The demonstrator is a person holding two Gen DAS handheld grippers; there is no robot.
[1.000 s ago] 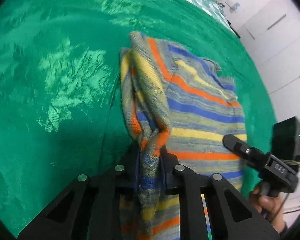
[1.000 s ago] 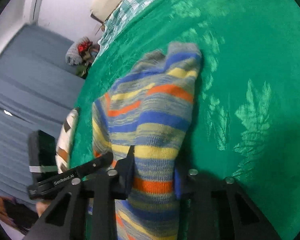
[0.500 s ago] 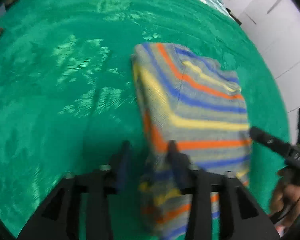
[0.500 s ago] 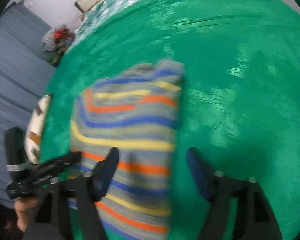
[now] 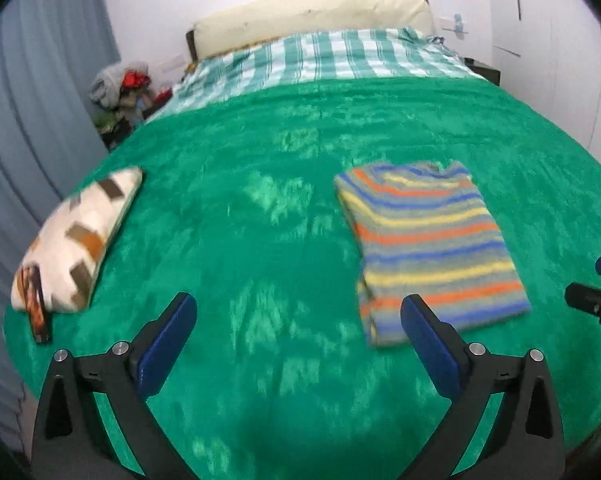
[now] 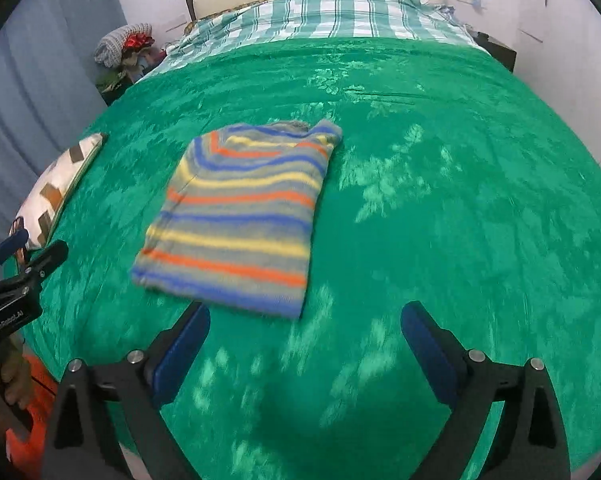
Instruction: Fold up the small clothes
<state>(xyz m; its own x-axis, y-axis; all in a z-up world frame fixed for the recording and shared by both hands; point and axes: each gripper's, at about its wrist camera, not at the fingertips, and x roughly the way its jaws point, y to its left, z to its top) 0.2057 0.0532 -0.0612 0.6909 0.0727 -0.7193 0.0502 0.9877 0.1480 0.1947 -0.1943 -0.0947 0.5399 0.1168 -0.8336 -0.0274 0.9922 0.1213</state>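
Now, at the far left of the left wrist view, well out beyond the left finger, a patterned pillow (image 5: 78, 236) lies on the green blanket (image 5: 260, 240) that covers the bed. The left gripper (image 5: 298, 320) hovers with its fingers (image 5: 166, 344) spread wide and nothing between them. Ahead of its right finger, and just beside that fingertip, lies the striped sweater (image 5: 428, 248), folded into a flat rectangle with the neckline at the far end.

In the right wrist view the same striped sweater (image 6: 240, 216) sits ahead of the left finger of the right gripper (image 6: 304, 320), its near hem just beyond that fingertip. This gripper is also fully open and empty, with only bare blanket between its fingers (image 6: 428, 348).

I judge the sweater a soft, light knit, limp and a little stretchy, so it will sag from any single hold and the layers may slide apart on the plush blanket. The near left corner looks slightly uneven, though blur makes that hard to confirm. If another fold is wanted, the sensible holds are the two near hem corners, one per gripper, pinching all layers together and lifting evenly toward the neckline.
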